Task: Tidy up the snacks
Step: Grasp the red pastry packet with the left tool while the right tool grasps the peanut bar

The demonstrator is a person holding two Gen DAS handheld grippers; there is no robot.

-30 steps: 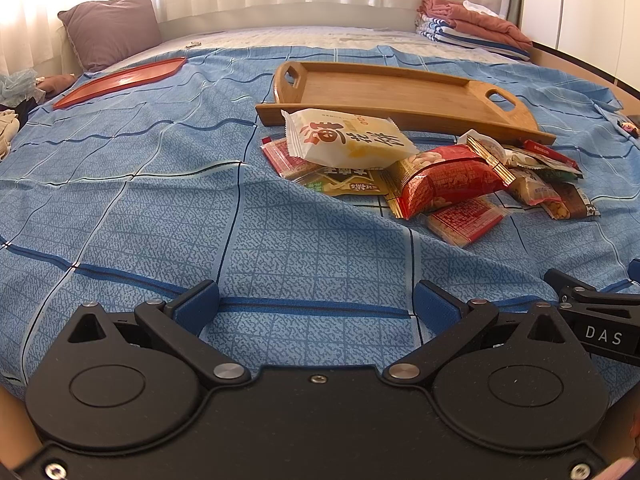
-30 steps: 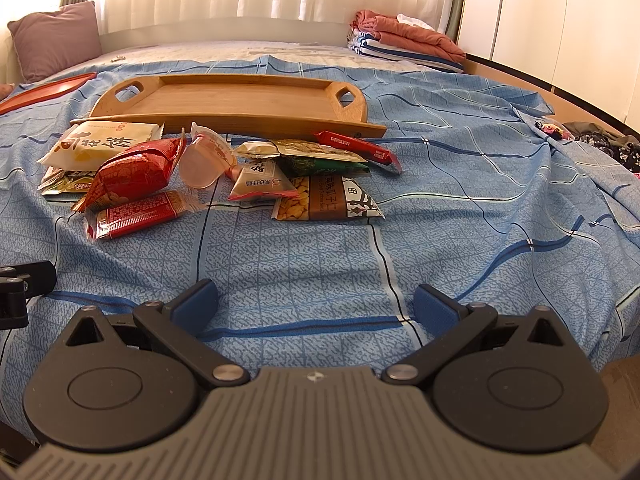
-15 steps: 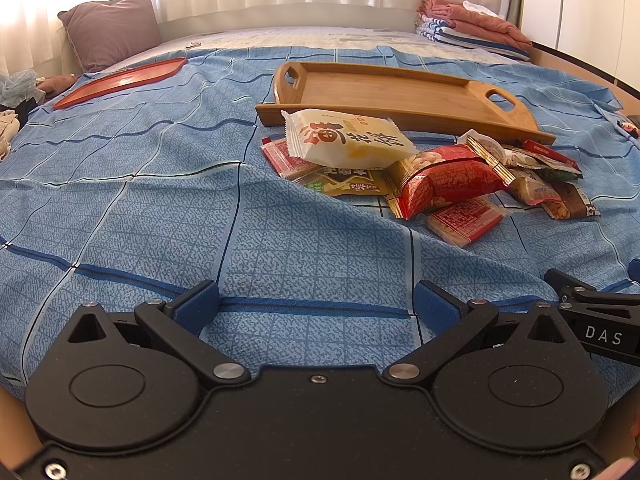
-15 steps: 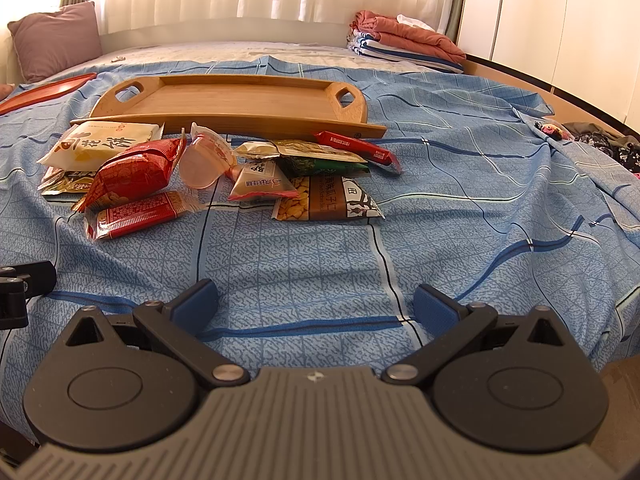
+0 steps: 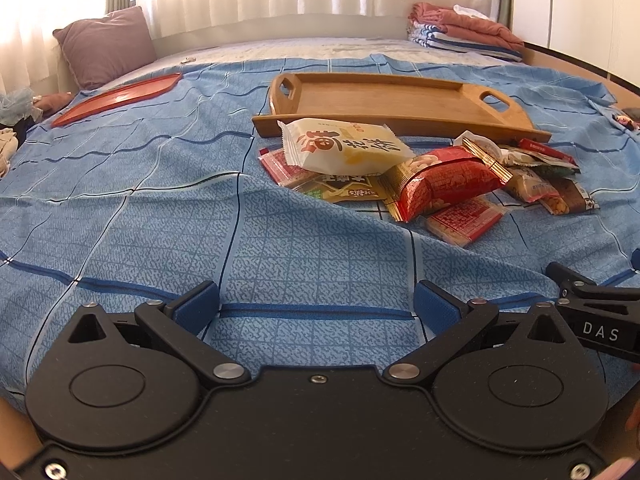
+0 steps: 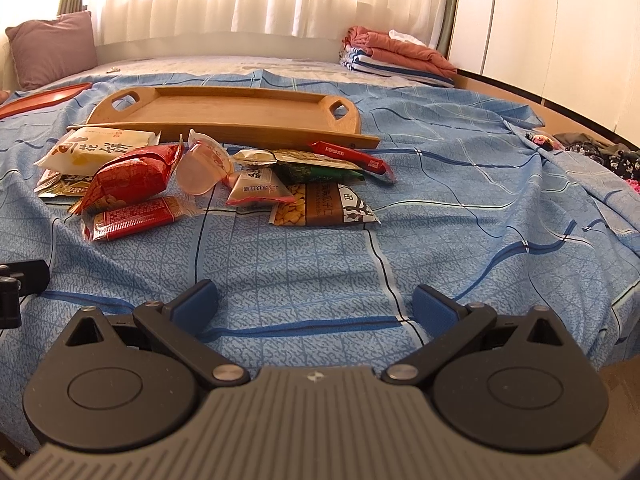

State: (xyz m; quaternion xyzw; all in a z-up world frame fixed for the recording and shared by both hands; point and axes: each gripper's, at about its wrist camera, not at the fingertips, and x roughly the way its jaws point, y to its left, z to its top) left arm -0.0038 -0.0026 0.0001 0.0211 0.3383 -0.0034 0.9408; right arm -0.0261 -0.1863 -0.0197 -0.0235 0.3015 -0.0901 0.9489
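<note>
Left wrist view, left to right: purple pillow (image 5: 106, 46) at the headboard, then a red tray (image 5: 116, 98) flat on the blue bedspread (image 5: 132, 208), nothing visible in it. Centre: wooden tray (image 5: 394, 106) with cut-out handles at both ends, bare inside. Snack pile sits just in front of its near edge, on the bedspread, none of it in either tray. White cake packet (image 5: 344, 150) lies on top of a flat red packet (image 5: 286, 166) and a green-yellow packet (image 5: 348, 192). Right of that, a puffy red bag (image 5: 446, 182) rests partly on a flat red bar (image 5: 464, 220). Further right, smaller packets overlap; brown nut packet (image 5: 570, 200) is at the pile's right edge. Folded blankets (image 5: 464, 34) far right at the head of the bed.

Left gripper (image 5: 316, 306) hovers low over the bedspread, well short of the pile, jaws spread wide, nothing between them. Part of the right gripper's body shows at the right edge.

Right wrist view, left to right: white cake packet (image 6: 96, 148), puffy red bag (image 6: 134, 178), flat red bar (image 6: 138, 218), a clear pink jelly cup (image 6: 202, 168) on its side, small triangular packet (image 6: 260, 190), green packet (image 6: 316, 170), brown nut packet (image 6: 324, 210), slim red stick (image 6: 348, 156) touching the wooden tray's (image 6: 224, 110) front edge. Tray holds nothing here too. Right gripper (image 6: 314, 306) also hangs over bare bedspread, jaws spread, empty.
</note>
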